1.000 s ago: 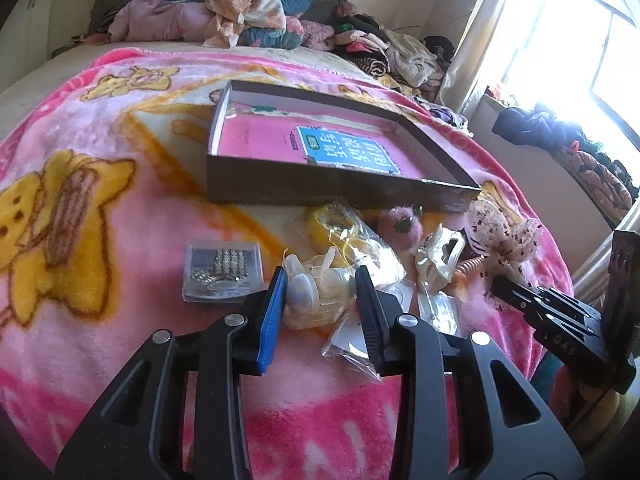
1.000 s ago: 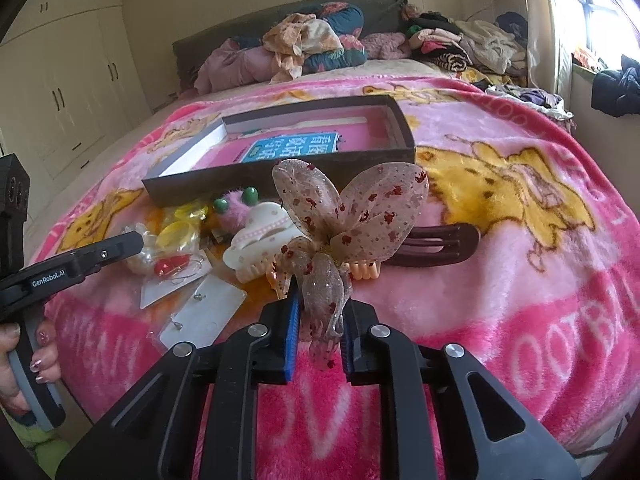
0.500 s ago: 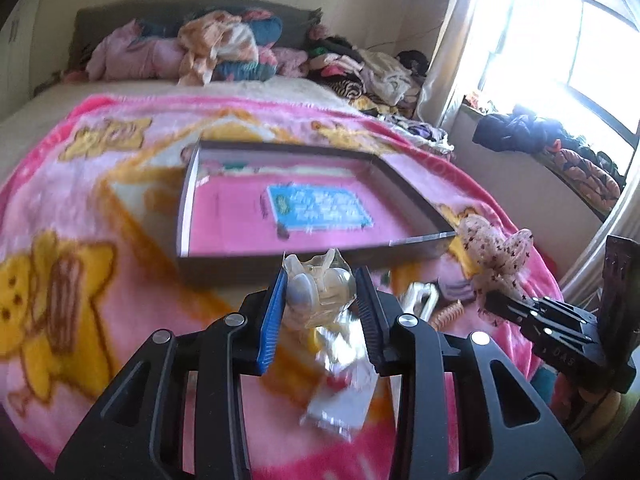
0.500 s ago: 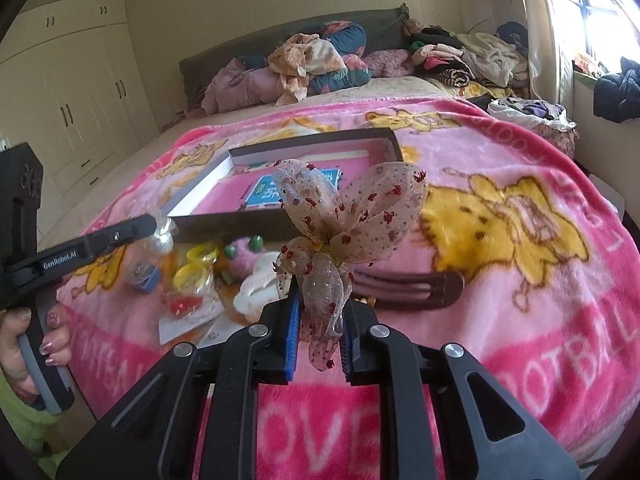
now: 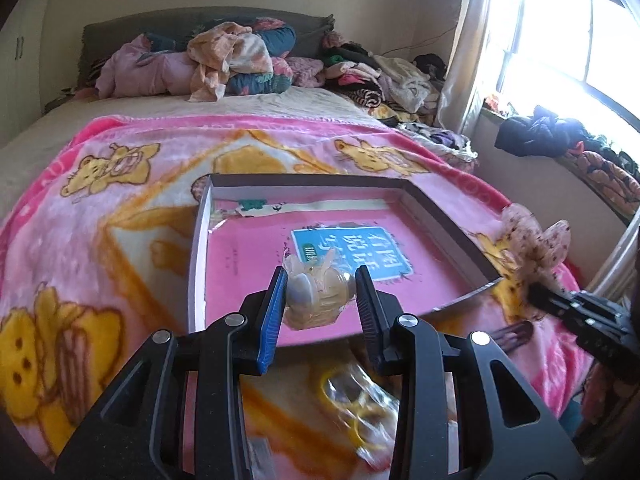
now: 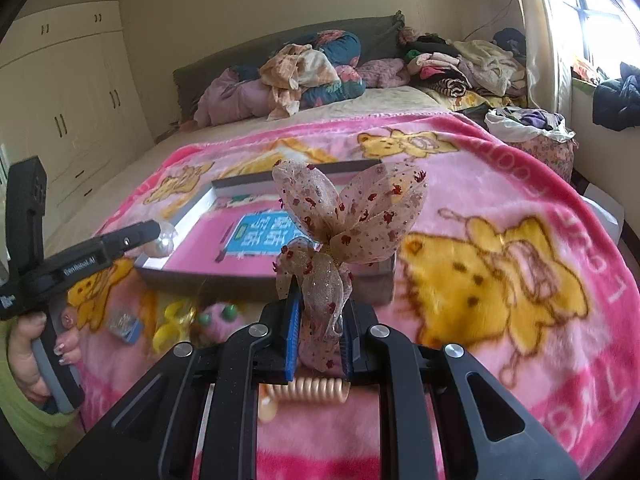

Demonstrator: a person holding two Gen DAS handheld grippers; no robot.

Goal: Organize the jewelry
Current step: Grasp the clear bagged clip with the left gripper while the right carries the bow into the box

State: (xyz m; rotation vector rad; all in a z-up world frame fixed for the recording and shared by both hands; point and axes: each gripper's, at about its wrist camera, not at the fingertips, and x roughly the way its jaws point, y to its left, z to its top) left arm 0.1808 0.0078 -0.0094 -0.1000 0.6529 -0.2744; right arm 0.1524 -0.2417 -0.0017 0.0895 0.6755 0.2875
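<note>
My left gripper (image 5: 320,298) is shut on a clear bag of pearly jewelry (image 5: 316,300) and holds it over the near edge of the shallow dark box (image 5: 436,216) with a pink book inside. My right gripper (image 6: 320,320) is shut on a sheer beige bow hair clip with red specks (image 6: 348,216), held above the blanket in front of the box (image 6: 176,272). The bow also shows in the left wrist view (image 5: 536,240), and the left gripper with its bag shows in the right wrist view (image 6: 160,242).
Loose items lie on the pink blanket before the box: yellow rings in plastic (image 6: 176,320), a pink fuzzy clip with green dots (image 6: 216,318), a small blue-edged packet (image 6: 124,322), a gold spiral tie (image 6: 308,392), a dark hair clip (image 5: 512,336). Clothes are piled at the headboard (image 5: 224,60).
Both grippers have lifted and moved forward toward the box. The left gripper carried the bag from the blanket to over the box's near edge; the right carried the bow closer.
</note>
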